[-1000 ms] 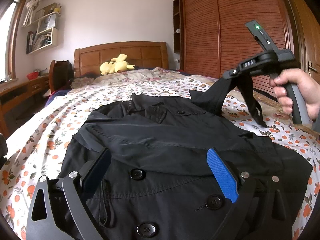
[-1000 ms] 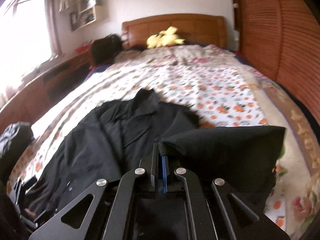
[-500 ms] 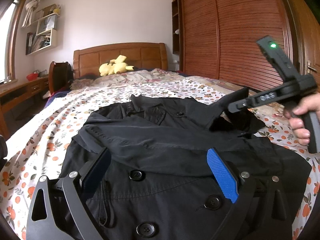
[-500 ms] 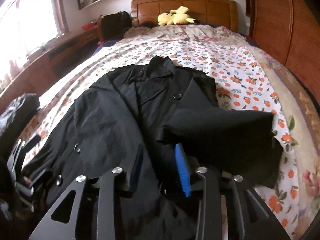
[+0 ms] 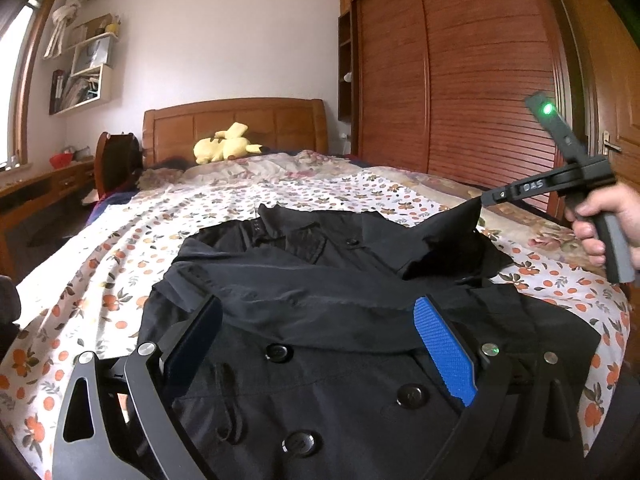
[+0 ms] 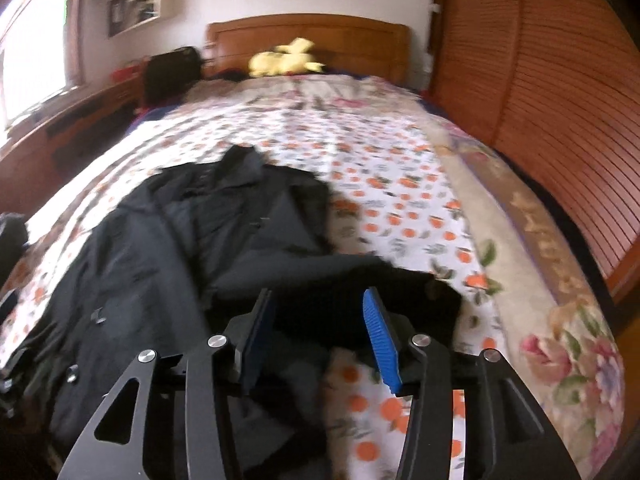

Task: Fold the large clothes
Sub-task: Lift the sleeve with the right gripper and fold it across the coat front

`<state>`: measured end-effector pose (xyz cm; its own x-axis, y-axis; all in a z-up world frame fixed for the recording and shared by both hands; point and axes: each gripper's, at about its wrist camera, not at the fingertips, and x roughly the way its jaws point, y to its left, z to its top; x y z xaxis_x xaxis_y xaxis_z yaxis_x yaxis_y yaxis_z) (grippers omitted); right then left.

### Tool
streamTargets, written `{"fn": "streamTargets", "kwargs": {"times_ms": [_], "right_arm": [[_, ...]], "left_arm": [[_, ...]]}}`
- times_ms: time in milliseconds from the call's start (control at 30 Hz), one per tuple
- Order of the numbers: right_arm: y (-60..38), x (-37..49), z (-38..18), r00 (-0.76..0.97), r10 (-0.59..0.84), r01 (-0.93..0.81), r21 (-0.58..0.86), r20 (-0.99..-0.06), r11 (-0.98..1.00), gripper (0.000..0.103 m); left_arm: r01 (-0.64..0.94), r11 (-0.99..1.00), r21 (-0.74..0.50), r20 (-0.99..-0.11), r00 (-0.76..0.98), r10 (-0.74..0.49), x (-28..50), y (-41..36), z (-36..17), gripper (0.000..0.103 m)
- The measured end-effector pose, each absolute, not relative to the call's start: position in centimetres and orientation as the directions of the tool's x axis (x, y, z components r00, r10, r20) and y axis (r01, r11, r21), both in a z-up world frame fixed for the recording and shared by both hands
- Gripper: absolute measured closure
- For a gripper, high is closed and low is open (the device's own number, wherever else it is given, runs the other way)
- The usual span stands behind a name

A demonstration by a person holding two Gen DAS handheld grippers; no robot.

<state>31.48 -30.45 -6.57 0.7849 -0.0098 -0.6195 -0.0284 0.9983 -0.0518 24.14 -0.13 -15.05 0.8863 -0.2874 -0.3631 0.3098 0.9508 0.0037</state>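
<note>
Two sleeves decide how this black double-breasted coat [image 5: 340, 320] lies: it is spread face up on the floral bedspread [image 5: 100, 280], collar toward the headboard [image 5: 236, 124], hem near the foot edge of the bed. You have one sleeve [image 5: 280, 292] laid flat across the chest, likely so the body narrows before the long fold. The other sleeve [image 6: 360, 280] sits bunched on the coat's side toward the wardrobe [image 5: 480, 80], partly spilling onto the bedspread, so that side looks unfinished.

Your right gripper [image 6: 320, 332] has just been opening; its blue pads [image 6: 380, 340] stand apart with the sleeve cloth lying loose between and ahead of them, not pinched. In the left wrist view its tip seems to touch the raised sleeve end, though actual contact is hard to confirm. Your right hand [image 5: 604, 224] holds the handle upright by the wardrobe-side edge of the bed, nose tilted down toward the coat.

Your left gripper [image 5: 320, 344] hovers low over the buttoned front, jaws spread wide, with nothing gripped, angled slightly downward toward the collar. A yellow plush toy [image 5: 224, 148] rests by the headboard, well clear.
</note>
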Motion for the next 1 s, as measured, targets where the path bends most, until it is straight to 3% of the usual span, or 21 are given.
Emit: {"fn": "streamTargets", "kwargs": {"times_ms": [300,533,567,600,833,1000], "right_arm": [[-35.5,35.2,-11.9,0.694,-0.156,0.149,-0.072,-0.703,0.986,0.057],[-39.1,37.8,-16.5,0.596,-0.148,0.257,0.013,-0.79,0.966,0.055],[-39.4,38.0,-16.9,0.59,-0.126,0.259,0.039,-0.797,0.965,0.071],[-39.5,38.0,-17.0,0.592,-0.105,0.252,0.06,-0.799,0.966,0.094],[-37.0,35.7,-12.3,0.713,-0.114,0.162,0.004,-0.692,0.987,0.099],[-33.4,32.2,-6.6,0.823,-0.089,0.073,-0.05,-0.562,0.996,0.099]], "left_arm": [[0.299,0.954,-0.014,-0.362,0.888,-0.284,22.7,2.3,-14.4,0.006],[0.294,0.955,-0.021,-0.354,0.892,-0.282,22.1,3.3,-14.0,0.006],[0.293,0.956,-0.021,-0.354,0.892,-0.281,22.2,3.3,-13.9,0.006],[0.29,0.957,-0.022,-0.353,0.893,-0.279,22.2,3.3,-13.9,0.006],[0.276,0.961,-0.003,-0.362,0.896,-0.258,22.1,3.0,-14.2,0.006],[0.279,0.96,0.0,-0.363,0.895,-0.26,21.6,3.1,-14.3,0.006]]}}
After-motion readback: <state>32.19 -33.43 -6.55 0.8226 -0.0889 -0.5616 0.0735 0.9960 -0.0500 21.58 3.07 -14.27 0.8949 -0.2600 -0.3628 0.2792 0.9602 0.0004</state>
